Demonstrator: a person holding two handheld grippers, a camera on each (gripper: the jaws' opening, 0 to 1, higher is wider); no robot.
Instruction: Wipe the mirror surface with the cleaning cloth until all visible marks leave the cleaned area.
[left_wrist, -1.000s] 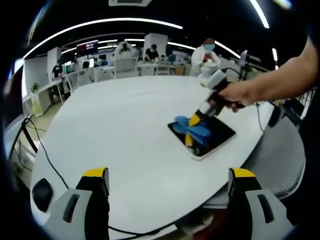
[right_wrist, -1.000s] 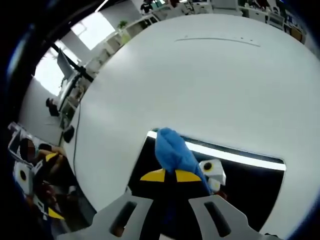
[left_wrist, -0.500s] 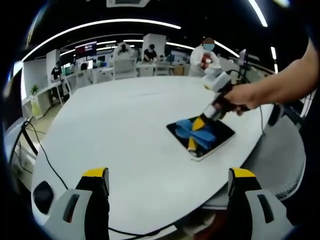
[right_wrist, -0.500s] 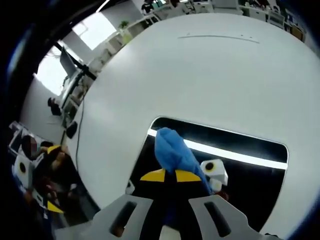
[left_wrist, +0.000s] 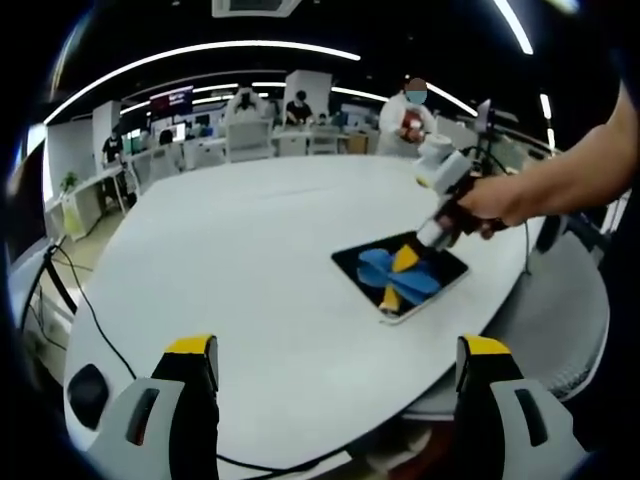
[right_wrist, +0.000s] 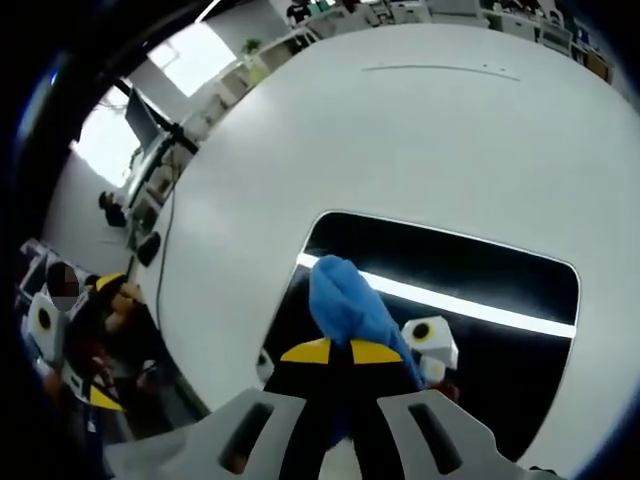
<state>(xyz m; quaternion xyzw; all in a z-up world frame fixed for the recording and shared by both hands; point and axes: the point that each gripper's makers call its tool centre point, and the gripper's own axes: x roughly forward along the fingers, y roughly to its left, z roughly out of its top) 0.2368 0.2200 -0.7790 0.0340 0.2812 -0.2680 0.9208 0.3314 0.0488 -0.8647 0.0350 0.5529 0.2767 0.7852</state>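
Currently —
right gripper: clenched on crumpled blue cleaning cloth, pressing it against dark rectangular mirror to wipe.
left gripper: jaws released, parked off white round table, clear of the wipe.

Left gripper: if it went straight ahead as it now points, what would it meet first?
Probably the bare white table. The left gripper is open and aimed across it; the mirror lies off to the right.

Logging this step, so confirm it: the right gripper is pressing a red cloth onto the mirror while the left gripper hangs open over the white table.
Wrong colour. The cloth is blue, not red, as the right gripper view shows. The rest holds: the right gripper is shut on it against the mirror, and the left gripper hangs open over the white table.
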